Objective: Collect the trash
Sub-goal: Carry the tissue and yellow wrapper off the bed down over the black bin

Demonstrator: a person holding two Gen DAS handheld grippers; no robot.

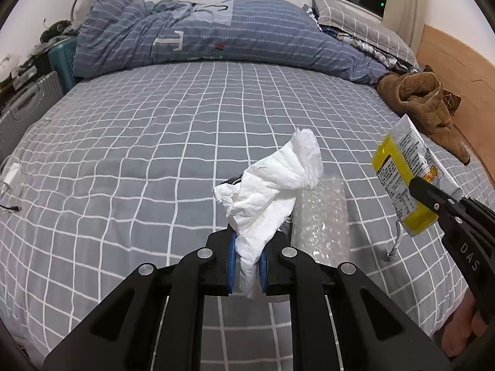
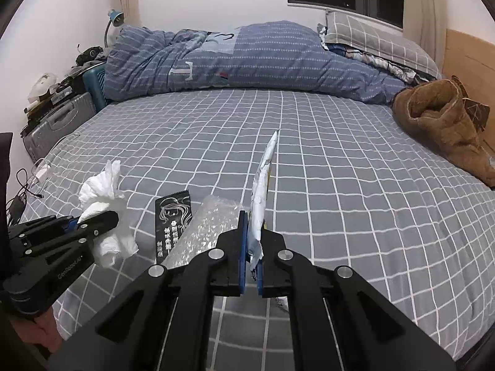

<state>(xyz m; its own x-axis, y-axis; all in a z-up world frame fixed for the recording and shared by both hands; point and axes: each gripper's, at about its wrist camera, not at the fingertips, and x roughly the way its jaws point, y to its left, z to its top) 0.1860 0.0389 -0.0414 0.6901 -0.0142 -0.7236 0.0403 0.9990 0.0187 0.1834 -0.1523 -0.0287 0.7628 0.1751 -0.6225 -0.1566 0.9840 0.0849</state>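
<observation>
My left gripper (image 1: 250, 247) is shut on a crumpled white tissue (image 1: 275, 182), held above the grey checked bed sheet (image 1: 139, 142). The same tissue (image 2: 105, 204) and left gripper (image 2: 92, 221) show at the left of the right wrist view. My right gripper (image 2: 253, 241) is shut on a yellow and white snack wrapper (image 2: 263, 185), seen edge-on and standing upright. In the left wrist view that wrapper (image 1: 402, 179) hangs at the right in the right gripper (image 1: 417, 188). A clear bubble wrap piece (image 2: 210, 225) (image 1: 321, 216) and a black sachet (image 2: 171, 219) lie on the sheet below.
A blue quilt (image 1: 216, 34) and pillows (image 1: 355, 21) fill the far side of the bed. A brown garment (image 1: 423, 99) lies at the right by the wooden headboard (image 1: 458, 61). A grey suitcase (image 2: 58, 123), cables (image 2: 27, 185) and clutter stand off the bed's left edge.
</observation>
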